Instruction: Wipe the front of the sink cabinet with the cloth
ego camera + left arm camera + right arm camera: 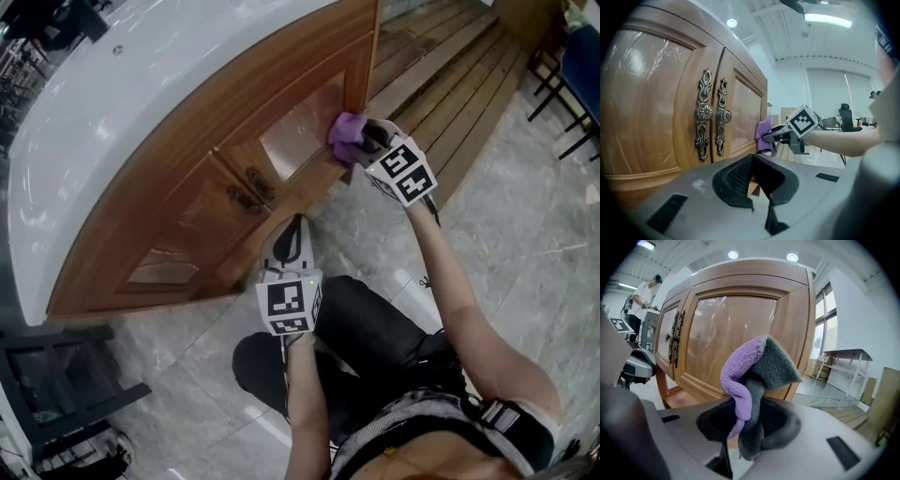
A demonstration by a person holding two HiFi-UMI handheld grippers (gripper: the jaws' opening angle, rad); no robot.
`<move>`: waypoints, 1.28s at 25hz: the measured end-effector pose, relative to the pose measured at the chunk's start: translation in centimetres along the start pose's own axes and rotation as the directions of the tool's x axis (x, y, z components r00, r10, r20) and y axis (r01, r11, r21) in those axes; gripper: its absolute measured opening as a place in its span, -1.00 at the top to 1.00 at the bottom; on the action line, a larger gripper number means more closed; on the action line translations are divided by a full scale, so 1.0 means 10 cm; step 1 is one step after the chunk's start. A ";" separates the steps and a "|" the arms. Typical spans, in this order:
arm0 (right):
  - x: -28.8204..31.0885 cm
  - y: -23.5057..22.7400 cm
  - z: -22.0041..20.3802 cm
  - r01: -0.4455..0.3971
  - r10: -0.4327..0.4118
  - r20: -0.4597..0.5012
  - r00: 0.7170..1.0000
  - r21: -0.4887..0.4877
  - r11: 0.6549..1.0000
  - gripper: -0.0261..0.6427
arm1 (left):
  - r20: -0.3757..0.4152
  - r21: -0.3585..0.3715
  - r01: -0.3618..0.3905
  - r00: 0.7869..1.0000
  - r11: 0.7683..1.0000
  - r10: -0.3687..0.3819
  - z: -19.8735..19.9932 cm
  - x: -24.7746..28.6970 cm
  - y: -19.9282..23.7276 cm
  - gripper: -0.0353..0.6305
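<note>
Clamping cloth [750, 376] at cabinet door [726, 329] — right gripper [366, 141] fingers | left gripper [753, 165] fingers together, empty — near handles [704, 112]

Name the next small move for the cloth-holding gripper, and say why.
Probably slide the cloth leftward along the right door toward the handles, pressed to the wood. The right tongs are clamped on it at that door's lower right corner, so the rest of the cabinet front lies to its left. The left tongs are shut, empty and low, out of the way.
</note>
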State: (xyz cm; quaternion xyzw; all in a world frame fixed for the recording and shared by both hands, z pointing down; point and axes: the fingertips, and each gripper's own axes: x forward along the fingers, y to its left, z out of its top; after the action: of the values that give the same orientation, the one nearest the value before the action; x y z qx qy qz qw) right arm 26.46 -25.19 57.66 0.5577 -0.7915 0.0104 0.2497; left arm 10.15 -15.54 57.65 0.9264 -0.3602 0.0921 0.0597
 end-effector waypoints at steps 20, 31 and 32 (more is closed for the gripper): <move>-0.13 0.04 0.00 0.033 -0.034 0.013 0.999 0.023 0.999 0.40 | 0.028 -0.014 -0.035 0.999 0.999 0.035 0.05 -0.08 0.06 0.88; -0.20 0.54 0.17 -0.058 0.058 0.054 0.997 -0.006 0.998 0.40 | 0.048 -0.034 -0.076 0.996 0.997 0.077 0.08 -0.14 0.19 0.88; -0.22 0.60 0.20 -0.069 0.069 0.060 0.996 -0.011 0.998 0.40 | 0.050 -0.036 -0.081 0.995 0.996 0.082 0.09 -0.15 0.21 0.88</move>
State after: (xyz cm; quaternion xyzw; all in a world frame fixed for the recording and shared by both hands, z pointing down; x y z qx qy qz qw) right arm 20.95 -21.61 56.62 0.5290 -0.8176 -0.0012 0.2276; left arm 7.79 -16.23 56.58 0.9119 -0.4006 0.0643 0.0622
